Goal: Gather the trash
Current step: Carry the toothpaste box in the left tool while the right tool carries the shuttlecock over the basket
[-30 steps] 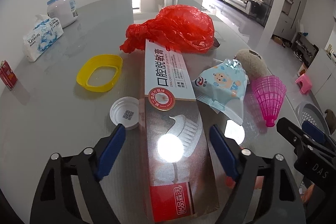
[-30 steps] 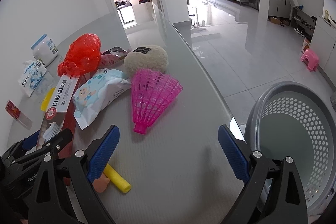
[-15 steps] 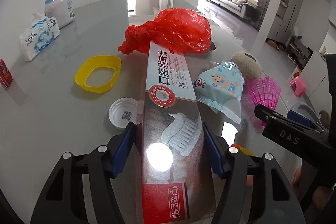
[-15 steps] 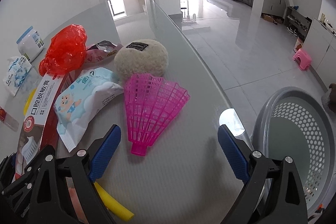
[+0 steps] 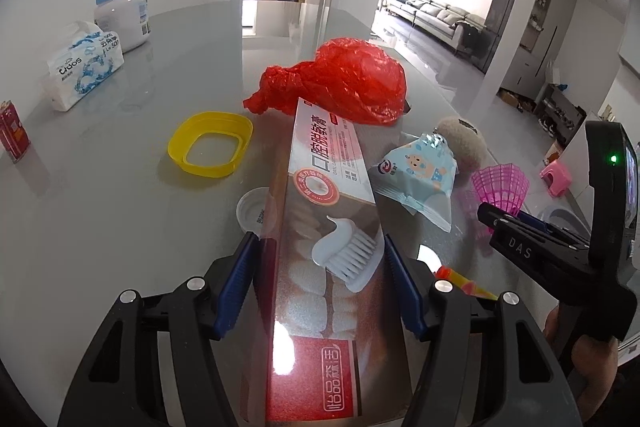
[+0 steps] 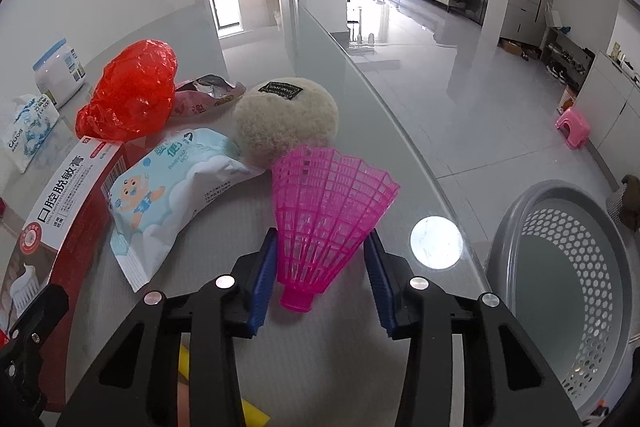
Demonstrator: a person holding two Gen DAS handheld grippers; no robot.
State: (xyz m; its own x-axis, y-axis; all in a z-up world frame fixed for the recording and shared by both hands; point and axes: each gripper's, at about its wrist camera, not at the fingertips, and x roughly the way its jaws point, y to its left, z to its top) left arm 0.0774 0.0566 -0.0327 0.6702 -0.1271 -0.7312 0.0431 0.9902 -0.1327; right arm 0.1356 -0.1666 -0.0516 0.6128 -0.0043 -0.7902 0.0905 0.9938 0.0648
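Toothpaste box (image 5: 328, 267) hides cap (image 5: 250, 213), seemingly.

The near end of the toothpaste box (image 5: 332, 267) is cut off by the lower edge of the left wrist view. A white cap (image 5: 253, 213) is half hidden behind that box. A yellow stick (image 6: 250, 415) is mostly hidden under the gripper's frame in the right wrist view. The basket (image 6: 516, 223) is cut off at the right edge. The small print on the wipes packet (image 6: 168, 191) cannot be read.
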